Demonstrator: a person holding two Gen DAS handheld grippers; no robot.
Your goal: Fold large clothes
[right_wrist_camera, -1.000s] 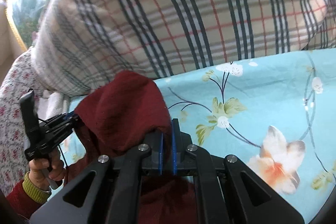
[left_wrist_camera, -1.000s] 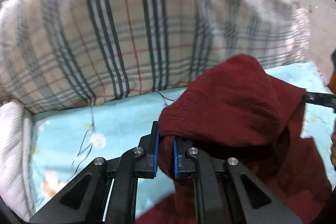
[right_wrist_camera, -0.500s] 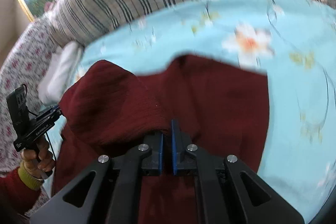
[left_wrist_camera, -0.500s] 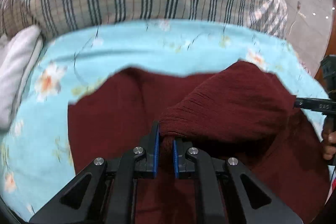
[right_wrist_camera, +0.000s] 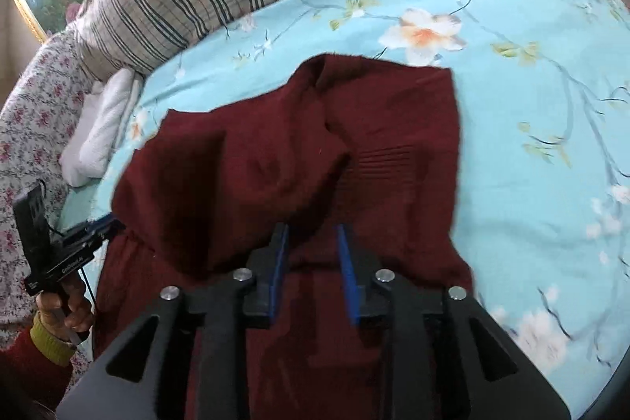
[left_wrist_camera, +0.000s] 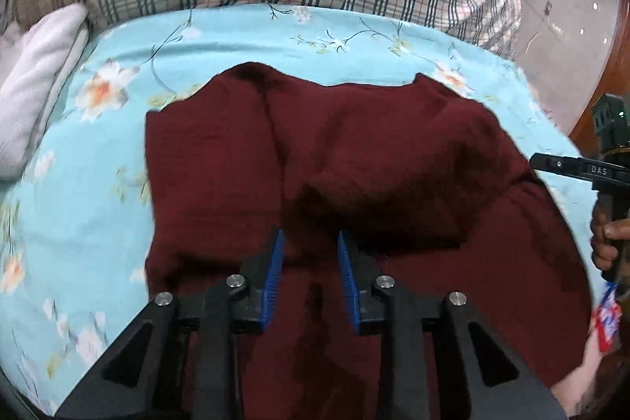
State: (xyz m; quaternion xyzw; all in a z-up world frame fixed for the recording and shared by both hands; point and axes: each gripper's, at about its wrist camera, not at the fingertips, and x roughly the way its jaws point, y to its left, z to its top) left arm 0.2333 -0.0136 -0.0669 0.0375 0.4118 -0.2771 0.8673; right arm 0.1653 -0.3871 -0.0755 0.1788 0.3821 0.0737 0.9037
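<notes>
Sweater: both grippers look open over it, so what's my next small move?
Probably draw both back. The left gripper and right gripper stand open, and the sweater lies on the sheet with its top layer bunched, so regrasp to smooth it.

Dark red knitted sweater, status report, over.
Left tongs open, right tongs open. Dark red knitted sweater folded over on light blue floral bedsheet. Nothing in the way.

Lighting: soft, even indoor; ceiling glare on the floor point(left_wrist_camera: 559, 26) (upper right). Slight motion blur; strong fisheye bending, dark vignetted corners.
</notes>
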